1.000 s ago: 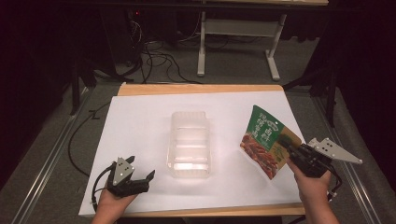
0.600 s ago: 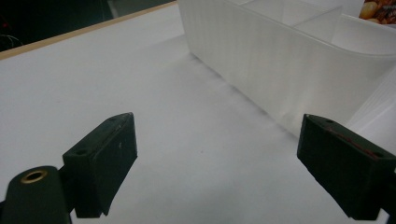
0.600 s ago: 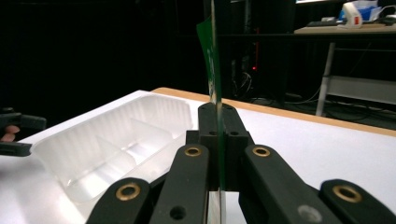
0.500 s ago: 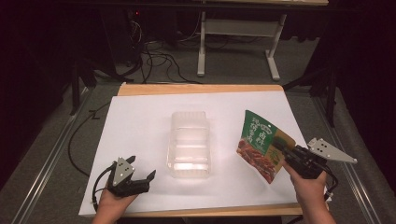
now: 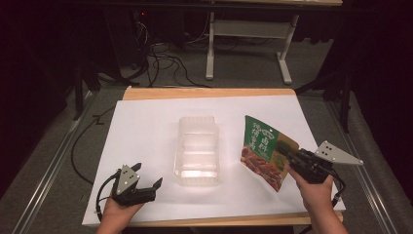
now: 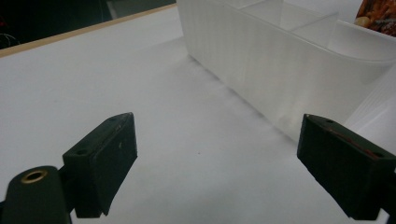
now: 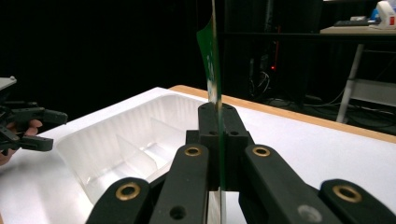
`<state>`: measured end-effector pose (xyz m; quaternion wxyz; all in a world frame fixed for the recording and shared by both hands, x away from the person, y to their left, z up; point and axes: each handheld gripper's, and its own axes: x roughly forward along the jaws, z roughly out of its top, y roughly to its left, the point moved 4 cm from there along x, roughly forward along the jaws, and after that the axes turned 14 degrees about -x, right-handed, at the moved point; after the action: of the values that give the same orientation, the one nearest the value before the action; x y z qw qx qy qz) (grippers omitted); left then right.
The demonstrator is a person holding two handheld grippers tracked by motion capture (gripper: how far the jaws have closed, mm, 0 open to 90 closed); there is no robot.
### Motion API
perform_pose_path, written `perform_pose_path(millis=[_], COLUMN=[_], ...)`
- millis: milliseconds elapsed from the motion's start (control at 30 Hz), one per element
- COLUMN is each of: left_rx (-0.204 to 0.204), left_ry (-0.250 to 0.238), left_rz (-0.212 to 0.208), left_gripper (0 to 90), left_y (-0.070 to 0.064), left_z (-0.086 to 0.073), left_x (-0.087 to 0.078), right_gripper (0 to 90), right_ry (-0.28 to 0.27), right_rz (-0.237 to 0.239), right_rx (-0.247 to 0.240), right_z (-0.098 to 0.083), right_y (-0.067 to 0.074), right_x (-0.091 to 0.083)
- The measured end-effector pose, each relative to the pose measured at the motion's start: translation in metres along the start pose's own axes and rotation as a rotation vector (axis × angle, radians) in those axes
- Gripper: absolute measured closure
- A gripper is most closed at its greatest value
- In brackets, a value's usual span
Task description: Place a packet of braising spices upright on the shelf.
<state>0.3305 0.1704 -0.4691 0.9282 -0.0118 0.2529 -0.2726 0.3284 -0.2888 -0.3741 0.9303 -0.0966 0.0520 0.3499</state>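
Note:
A green snack pouch (image 5: 261, 148) with a food picture is held up off the table at the right, tilted, with my right gripper (image 5: 288, 157) shut on its edge. The right gripper view sees the pouch (image 7: 211, 65) edge-on, pinched between the jaws of that gripper (image 7: 218, 122). A clear plastic tray (image 5: 197, 150) with compartments lies in the middle of the white table; its wall (image 6: 275, 70) fills the far side of the left gripper view. My left gripper (image 5: 147, 178) rests at the front left, open, with nothing between its fingertips (image 6: 109, 154).
The white table sheet (image 5: 141, 131) has a wooden edge (image 5: 209, 92) at the back. Behind it are a metal stand (image 5: 246, 44) and cables (image 5: 156, 53) on the floor. My left gripper (image 7: 32, 128) also shows far left in the right gripper view.
The right gripper has carried the pouch a little leftward, toward the tray, and tilted it more upright. The left gripper has stayed put.

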Motion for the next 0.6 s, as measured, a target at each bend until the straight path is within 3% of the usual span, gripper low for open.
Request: perform_pose_path(millis=[167,367,600], left_rx=[-0.004,-0.014,-0.021], left_ry=[-0.008,-0.017,-0.008], left_rz=[0.003,0.007,0.011], left_gripper=[12.5,12.5,12.6], left_y=[-0.001,0.000,0.000], left_z=[0.000,0.001,0.000], left_x=[0.000,-0.001,0.001], right_gripper=[90.0,90.0,90.0], right_ry=[-0.014,-0.029,-0.045], right_rz=[0.029,0.028,0.054], right_rx=[0.011,-0.030,-0.041], right_z=[0.003,0.013,0.023], right_y=[-0.004,-0.004,-0.003], right_x=[0.006,0.013,0.020])
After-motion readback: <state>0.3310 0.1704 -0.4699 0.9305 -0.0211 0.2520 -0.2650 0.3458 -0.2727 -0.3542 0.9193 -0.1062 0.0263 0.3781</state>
